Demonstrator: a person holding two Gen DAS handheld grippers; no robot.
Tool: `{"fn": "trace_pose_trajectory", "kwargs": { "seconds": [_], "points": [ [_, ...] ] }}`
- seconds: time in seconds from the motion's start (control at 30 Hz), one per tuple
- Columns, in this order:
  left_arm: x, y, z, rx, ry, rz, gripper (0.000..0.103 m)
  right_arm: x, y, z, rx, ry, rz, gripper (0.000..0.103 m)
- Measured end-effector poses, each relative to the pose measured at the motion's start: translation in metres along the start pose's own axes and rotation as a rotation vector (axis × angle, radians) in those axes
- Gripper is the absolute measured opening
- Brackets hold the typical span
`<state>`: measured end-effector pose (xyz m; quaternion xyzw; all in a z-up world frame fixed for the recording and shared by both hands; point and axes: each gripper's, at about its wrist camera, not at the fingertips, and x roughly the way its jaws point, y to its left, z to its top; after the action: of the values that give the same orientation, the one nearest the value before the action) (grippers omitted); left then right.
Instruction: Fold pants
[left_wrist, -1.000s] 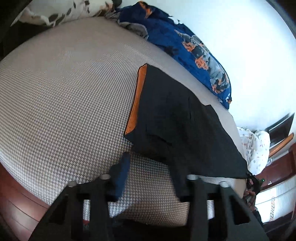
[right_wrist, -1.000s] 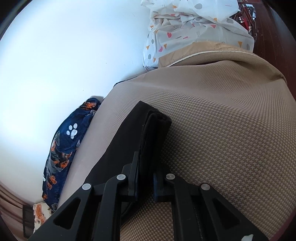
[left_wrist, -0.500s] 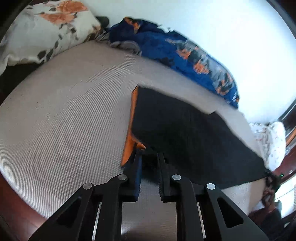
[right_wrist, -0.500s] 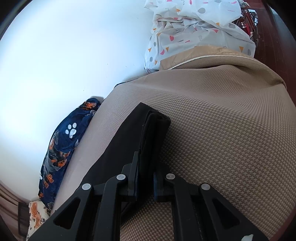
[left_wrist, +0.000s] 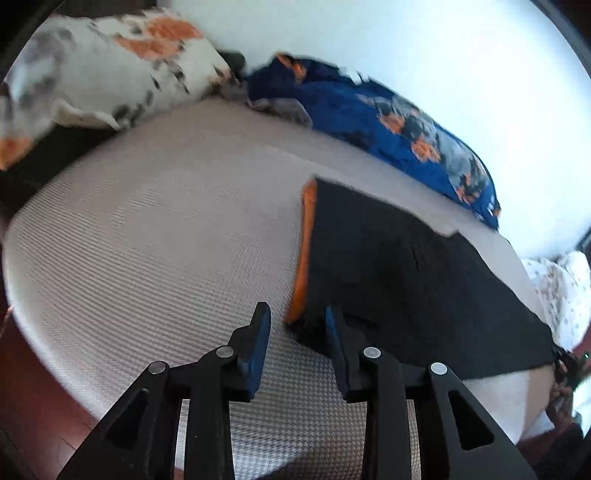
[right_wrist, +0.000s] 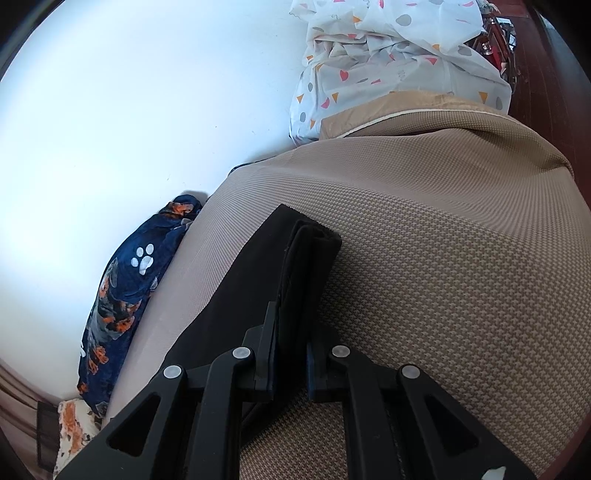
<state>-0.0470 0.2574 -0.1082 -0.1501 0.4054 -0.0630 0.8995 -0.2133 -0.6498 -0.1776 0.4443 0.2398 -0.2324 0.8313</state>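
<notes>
Pants (left_wrist: 399, 266): black, orange band (left_wrist: 304, 254) along one end. Lying flat on the bed (left_wrist: 166, 251), long axis running along the bed's near edge, from the orange end towards the end of the bed with the white patterned bedding (right_wrist: 388, 62).

Left gripper (left_wrist: 297, 325): fingers apart, nothing held. The near corner of the orange end sits just ahead of the gap, a little towards the right-hand finger (left_wrist: 334, 332). Cannot tell whether that finger touches the cloth. Judgement: a short push forward and a close would take this corner.

Right gripper (right_wrist: 290, 343): fingers clamped on the other end of the pants (right_wrist: 306, 266), where stacked layers stand up in a ridge between them. Cloth runs straight away from the fingers here.

Key relation: each gripper is at its own end of the long axis, so a fold end to end likely depends on the left one getting its corner. Left is nearer the orange end; right is already fast on the other.

View differences:
- Left wrist view shows the full spread of the pants, the orange band, a flowered pillow (left_wrist: 110, 70) and a blue blanket (left_wrist: 388, 125) along the bed's far edge. Layering at the far end is not readable.
- Right wrist view shows the stacked layers clearly; the orange end is out of sight.
</notes>
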Motion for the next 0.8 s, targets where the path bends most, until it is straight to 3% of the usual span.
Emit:
{"fn": "trace_pose_trajectory", "kwargs": {
  "seconds": [0.1,0.13,0.23,0.27,0.37,0.47,0.57,0.6,0.7,0.8],
  "points": [
    [-0.017,-0.014,0.006,0.038,-0.068,0.007,0.034,0.0,-0.002,0.003,0.01,0.01,0.009,0.009],
    [-0.019,-0.027,0.009,0.076,-0.078,-0.003,0.041,0.0,-0.003,0.005,0.013,0.015,0.013,0.009],
    [-0.01,-0.07,0.008,0.245,-0.069,-0.014,0.076,0.001,-0.007,0.01,0.043,0.04,0.042,0.011],
    [-0.006,-0.081,0.006,0.289,-0.071,-0.005,0.081,0.001,-0.009,0.011,0.055,0.047,0.054,0.011],
    [0.018,-0.118,-0.001,0.404,-0.046,0.01,0.081,0.001,-0.013,0.013,0.098,0.056,0.082,0.013],
    [0.036,-0.139,0.001,0.407,-0.005,-0.049,0.081,0.002,-0.012,0.014,0.104,0.062,0.077,0.013],
    [0.041,-0.163,0.011,0.383,0.028,-0.215,0.081,0.003,-0.007,0.013,0.069,0.061,0.048,0.013],
    [0.045,-0.178,0.016,0.389,0.061,-0.302,0.081,0.003,-0.007,0.013,0.064,0.057,0.046,0.012],
    [0.068,-0.22,0.026,0.355,0.228,-0.538,0.081,0.003,-0.005,0.01,0.034,0.047,0.039,0.012],
    [0.096,-0.265,0.028,0.33,0.367,-0.681,0.081,0.003,-0.003,0.009,0.019,0.039,0.037,0.012]
  ]
}}
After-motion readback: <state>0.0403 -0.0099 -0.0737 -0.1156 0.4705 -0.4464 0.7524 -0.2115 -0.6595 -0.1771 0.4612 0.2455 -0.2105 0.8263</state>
